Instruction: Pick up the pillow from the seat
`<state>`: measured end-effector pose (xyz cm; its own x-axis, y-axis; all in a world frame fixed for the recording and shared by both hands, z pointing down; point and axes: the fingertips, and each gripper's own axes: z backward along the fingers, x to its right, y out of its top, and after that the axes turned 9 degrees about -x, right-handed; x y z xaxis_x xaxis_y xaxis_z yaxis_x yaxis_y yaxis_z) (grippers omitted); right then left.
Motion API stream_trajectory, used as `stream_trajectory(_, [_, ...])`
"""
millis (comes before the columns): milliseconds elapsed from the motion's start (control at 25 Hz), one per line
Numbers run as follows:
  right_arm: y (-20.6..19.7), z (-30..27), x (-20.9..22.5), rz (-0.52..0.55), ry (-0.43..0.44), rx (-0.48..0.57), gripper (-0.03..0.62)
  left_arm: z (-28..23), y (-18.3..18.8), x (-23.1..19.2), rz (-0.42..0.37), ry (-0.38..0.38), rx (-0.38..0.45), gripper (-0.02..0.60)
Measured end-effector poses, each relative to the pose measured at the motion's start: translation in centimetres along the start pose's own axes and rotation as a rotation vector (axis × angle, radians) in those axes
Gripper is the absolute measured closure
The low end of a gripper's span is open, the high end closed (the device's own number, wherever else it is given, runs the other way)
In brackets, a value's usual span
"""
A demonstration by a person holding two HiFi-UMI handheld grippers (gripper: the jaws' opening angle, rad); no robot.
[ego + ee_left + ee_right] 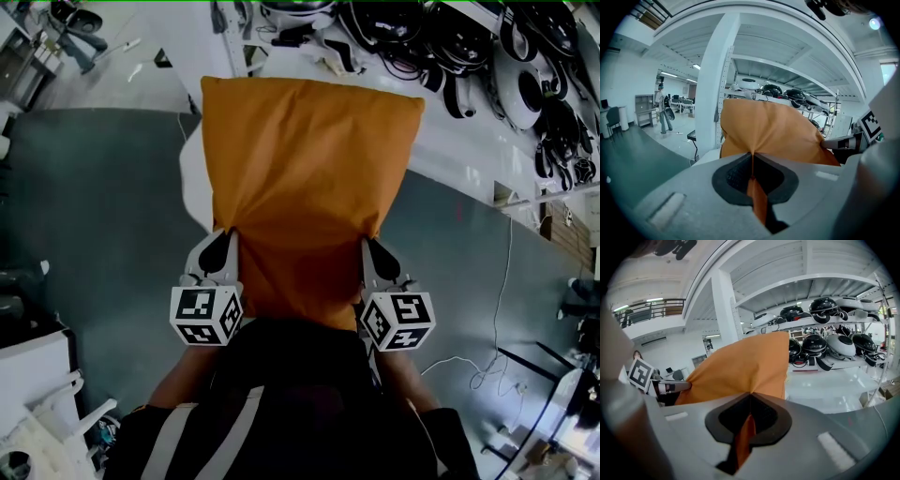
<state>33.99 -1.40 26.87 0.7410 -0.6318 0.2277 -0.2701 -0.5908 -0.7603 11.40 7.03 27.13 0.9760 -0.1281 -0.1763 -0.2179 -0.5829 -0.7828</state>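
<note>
An orange pillow (pixel 300 178) hangs in the air in front of me, held by its near edge and lifted off a white seat (pixel 190 178) that peeks out at its left. My left gripper (pixel 228 242) is shut on the pillow's near left corner, with orange cloth pinched between its dark pads (pixel 740 176). On the near right corner my right gripper (pixel 367 248) is shut the same way, cloth caught between its pads (pixel 761 416). The pillow (pixel 773 133) fills the middle of the left gripper view, and the pillow (pixel 740 369) also fills the right gripper view.
Grey floor (pixel 94 206) spreads to the left and right. A white shelf (pixel 487 122) with several black-and-white helmets (pixel 825 345) runs along the far right. A white pillar (pixel 715 89) stands behind the pillow. A person (pixel 662 110) walks far off. Cables (pixel 478 370) lie at right.
</note>
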Motion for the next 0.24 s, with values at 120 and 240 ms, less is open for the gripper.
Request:
stream_trajectory(120, [-0.27, -0.42, -0.06, 0.0, 0.0, -0.007, 0.586, -0.2, -0.26, -0.26, 0.002, 0.0, -0.003, 0.577])
stream_trajectory(240, [-0.45, -0.87, -0.18, 0.003, -0.001, -0.012, 0.586, -0.39, -0.51, -0.59, 0.006, -0.001, -0.007, 0.577])
